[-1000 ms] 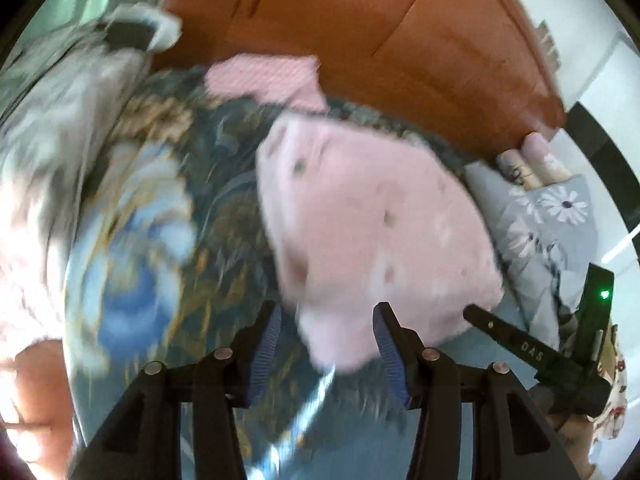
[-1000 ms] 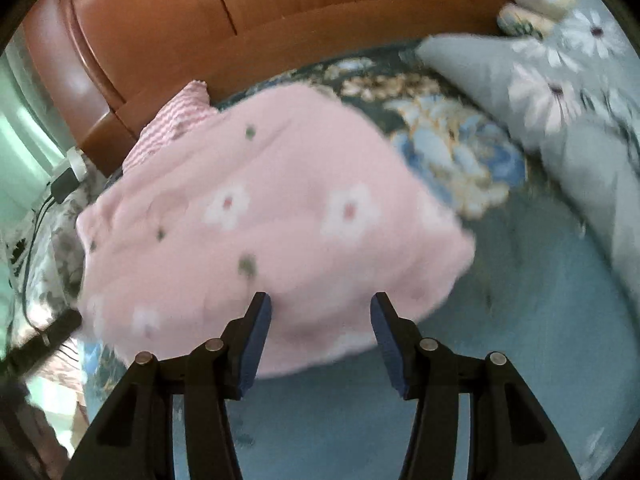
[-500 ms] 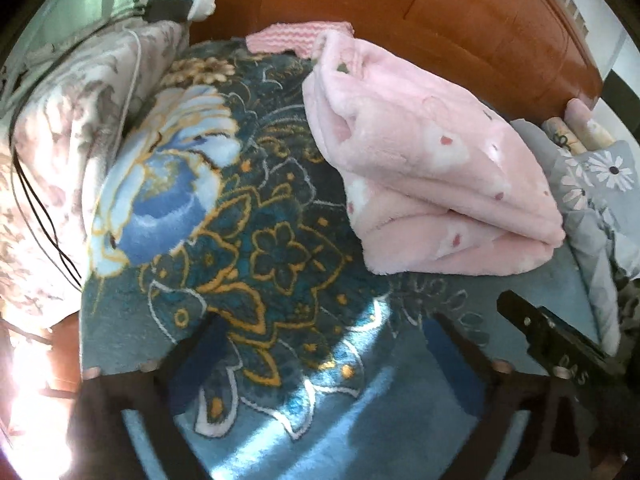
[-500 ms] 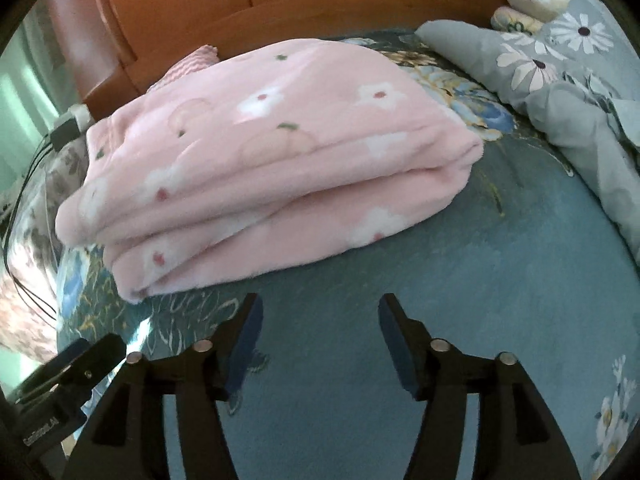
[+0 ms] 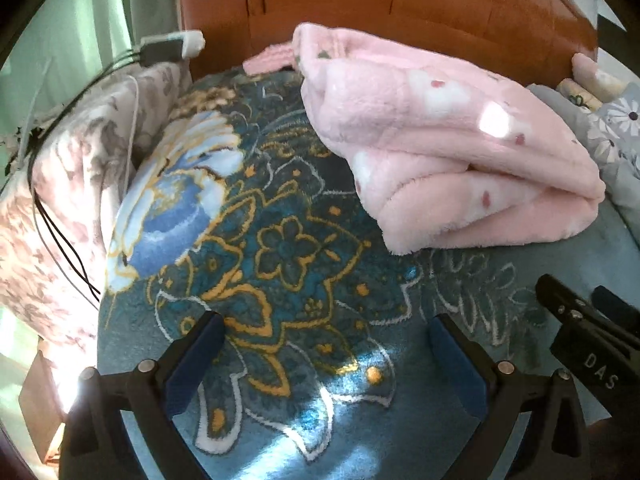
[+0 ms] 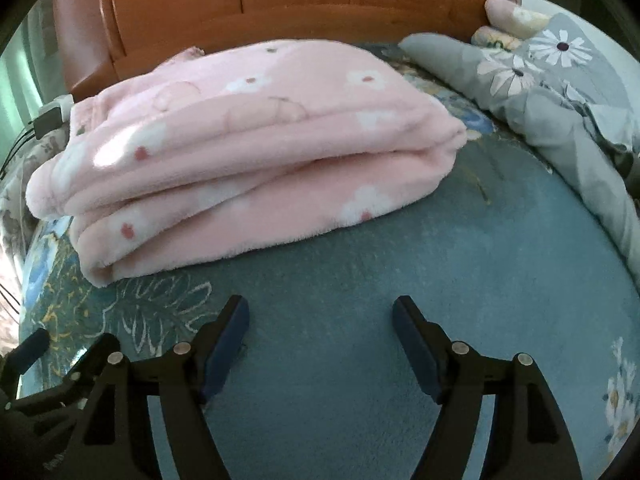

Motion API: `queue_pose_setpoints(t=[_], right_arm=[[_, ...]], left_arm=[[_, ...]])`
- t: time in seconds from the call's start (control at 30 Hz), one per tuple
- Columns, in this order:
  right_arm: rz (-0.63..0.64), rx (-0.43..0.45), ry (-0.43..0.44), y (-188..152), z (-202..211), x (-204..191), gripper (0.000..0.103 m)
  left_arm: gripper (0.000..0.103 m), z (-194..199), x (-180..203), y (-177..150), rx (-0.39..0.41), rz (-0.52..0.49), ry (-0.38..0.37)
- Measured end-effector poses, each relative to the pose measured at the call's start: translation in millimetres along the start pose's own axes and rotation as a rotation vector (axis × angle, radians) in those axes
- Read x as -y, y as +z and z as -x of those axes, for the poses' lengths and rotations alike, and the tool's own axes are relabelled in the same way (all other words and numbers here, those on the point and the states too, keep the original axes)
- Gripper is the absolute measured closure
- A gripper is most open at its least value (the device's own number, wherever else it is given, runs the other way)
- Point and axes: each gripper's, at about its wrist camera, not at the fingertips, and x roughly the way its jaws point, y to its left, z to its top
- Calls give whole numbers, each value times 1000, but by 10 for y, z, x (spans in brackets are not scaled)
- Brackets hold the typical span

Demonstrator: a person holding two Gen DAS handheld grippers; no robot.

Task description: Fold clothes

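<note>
Garment: one pink fleece garment (image 5: pixel 452 152), plush, printed with white flowers, folded into a thick stack of soft rounded layers; it lies on the bed ahead of both claws, touching neither.
Bed cover: one teal pile blanket (image 5: pixel 280 248), short nap, with gold-outlined flowers and a big blue bloom.
Left claw (image 5: pixel 326 354): two blue-padded black fingers, spread wide, nothing between them; the garment is ahead and to its right.
Right claw (image 6: pixel 320 340): jaws opening, only bare blanket between them; the garment is ahead and to its left.
Headboard (image 6: pixel 280 0): glossy orange-brown wood, panelled.
Left view only: one beige floral pillow (image 5: pixel 68 184), black and white cables (image 5: pixel 56 232), and one power strip (image 5: pixel 172 46).
Right view shows better: one grey daisy-print quilt (image 6: pixel 560 92), crumpled.
</note>
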Motion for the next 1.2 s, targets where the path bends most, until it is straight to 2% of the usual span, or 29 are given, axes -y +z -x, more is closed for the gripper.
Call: queue_pose_setpoints(t=[0.1,0.37,1.2], right_arm=[[7,7,-4,-29,-26,-7,13],[2,16,-2,-52,-61,7,12],[-2,22,1,-38,-95,37,11]], left_arm=[[0,-1,-6,-16,7,1,0],[0,36,22,-43,13,-3,23],[0,3,-1,-30,23,-3,19]])
